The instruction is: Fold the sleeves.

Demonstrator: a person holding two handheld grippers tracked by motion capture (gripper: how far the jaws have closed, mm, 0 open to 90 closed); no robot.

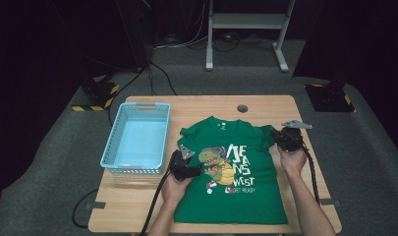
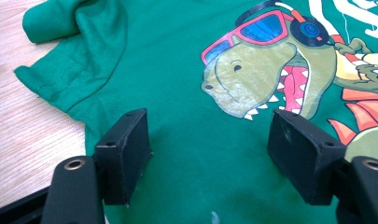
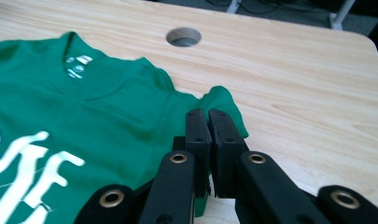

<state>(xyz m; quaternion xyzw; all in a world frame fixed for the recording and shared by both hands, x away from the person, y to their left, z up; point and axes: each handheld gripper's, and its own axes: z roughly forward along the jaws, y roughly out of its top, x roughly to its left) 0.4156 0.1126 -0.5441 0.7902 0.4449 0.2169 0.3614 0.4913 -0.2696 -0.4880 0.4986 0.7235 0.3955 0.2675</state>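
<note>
A green cotton T-shirt (image 1: 231,167) with a printed cartoon dinosaur in sunglasses and white lettering lies front-up on the pale wooden bench (image 1: 265,104), collar pointing away from the person. The left tool (image 1: 199,169) rests low over the shirt's chest just beside the dinosaur print; in the left gripper view (image 2: 207,154) its two black jaws stand wide apart with bare green fabric between them, gripping nothing. The shirt's near sleeve (image 2: 65,70) lies rumpled and folded in on itself at the bench edge of the cloth. The right tool (image 1: 277,133) sits at the shirt's other sleeve; in the right gripper view (image 3: 209,123) its jaws are pressed together on a pinch of that green sleeve hem, which bunches up just past the tips. A light blue plastic slatted basket (image 1: 119,142) stands on the bench to the left of the shirt, apart from it.
</note>
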